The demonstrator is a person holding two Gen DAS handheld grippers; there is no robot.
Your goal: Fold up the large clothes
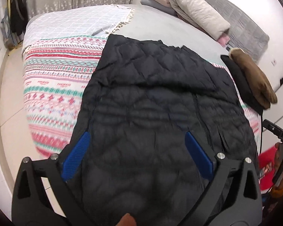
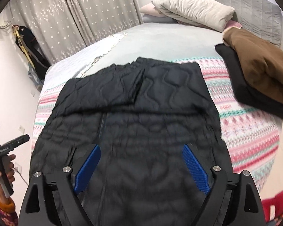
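The near hem of the black quilted jacket (image 1: pixel 160 101) lies just under both grippers, spread flat on the bed (image 1: pixel 160 26) so it can be folded. The left gripper (image 1: pixel 137 150) and right gripper (image 2: pixel 141 162) hover with jaws wide apart, holding nothing. Ahead to the right, a folded brown garment (image 2: pixel 260 66) is stacked aside, likely already finished.

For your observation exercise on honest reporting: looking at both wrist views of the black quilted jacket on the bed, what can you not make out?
- Black quilted jacket: its near hem, left wrist view, is cut off by the bottom edge.
- Quilting near the right hand-held gripper: motion blur smears it.
- Folded black garment: right wrist view, mostly covered by the brown coat.
- Pink item: left wrist view, hidden under the beige pillow.
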